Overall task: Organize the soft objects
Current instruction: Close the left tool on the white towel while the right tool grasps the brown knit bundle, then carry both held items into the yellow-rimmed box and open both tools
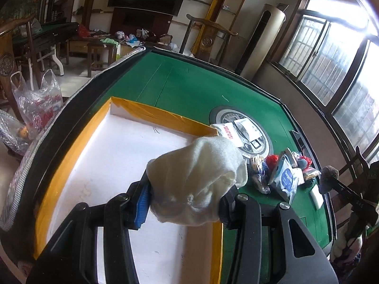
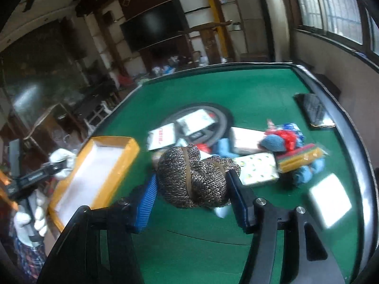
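because both tools already carry a load, you are mid-transfer rather than mid-pick: your left gripper [image 1: 184, 203] is pinching a white rolled cloth [image 1: 196, 179] between its blue pads, and it hangs over the white floor of the yellow-edged tray [image 1: 59, 172], near the tray's right wall. that placement makes sense if the tray is the collecting spot for the soft things; by my reading the cloth only needs lowering and letting go.

your right gripper [image 2: 191, 189] is clamped on a speckled brown knitted bundle [image 2: 194, 177] tied with bands, held above the green table [image 2: 248, 90], with the pile of packets [image 2: 258, 168] just behind it. the tray sits to its left, so this load looks next in line.

from the left wrist view you see the tray's inside, bare apart from a faint mark, and how the cloth bulges past the fingertips. you also glimpse the knitted bundle far right, on the other tool. the right wrist view adds what that one hides: your gloved left hand [image 2: 30, 220] on its handle beside the tray, the blue knitted bits [image 2: 272, 142] and wrapped sponges [image 2: 300, 158] left in the pile, and a flat white block [image 2: 329, 201] near the table's edge. this view is somewhat blurred, so finer labels are unreadable.
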Tool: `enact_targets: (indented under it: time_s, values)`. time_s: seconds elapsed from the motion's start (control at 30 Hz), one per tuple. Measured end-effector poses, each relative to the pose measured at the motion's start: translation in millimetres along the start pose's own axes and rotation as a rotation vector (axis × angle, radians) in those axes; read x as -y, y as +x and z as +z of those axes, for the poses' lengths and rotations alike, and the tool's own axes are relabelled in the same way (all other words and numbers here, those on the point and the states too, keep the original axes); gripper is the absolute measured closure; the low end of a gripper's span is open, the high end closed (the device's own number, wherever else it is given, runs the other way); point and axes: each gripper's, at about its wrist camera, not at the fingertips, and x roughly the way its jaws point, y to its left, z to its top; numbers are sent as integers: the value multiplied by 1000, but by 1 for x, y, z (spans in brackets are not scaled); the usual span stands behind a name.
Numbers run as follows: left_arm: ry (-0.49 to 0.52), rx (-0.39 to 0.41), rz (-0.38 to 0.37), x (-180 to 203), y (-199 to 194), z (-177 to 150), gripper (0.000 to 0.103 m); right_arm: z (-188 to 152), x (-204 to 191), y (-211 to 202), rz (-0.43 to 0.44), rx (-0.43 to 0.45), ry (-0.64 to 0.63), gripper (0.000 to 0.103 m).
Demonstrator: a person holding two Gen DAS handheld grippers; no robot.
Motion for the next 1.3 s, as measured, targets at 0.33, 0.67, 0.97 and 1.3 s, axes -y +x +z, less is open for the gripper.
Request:
enact_targets:
  time_s: [0.33, 0.67, 0.97, 1.3]
  values:
    - [-71, -129, 0, -30, 83, 44, 58, 31, -123, 139, 313, -199, -17, 49]
    - [-208, -191, -15, -57, 118, 40, 41, 32, -167, 225, 244, -310, -62, 47]
    - [-324, -181, -61, -78, 114, 43, 34, 37, -169, 215, 232, -252, -96, 40]
    - [-248, -81, 28, -65, 96, 65, 27, 38, -100, 123, 96, -1, -48, 31]
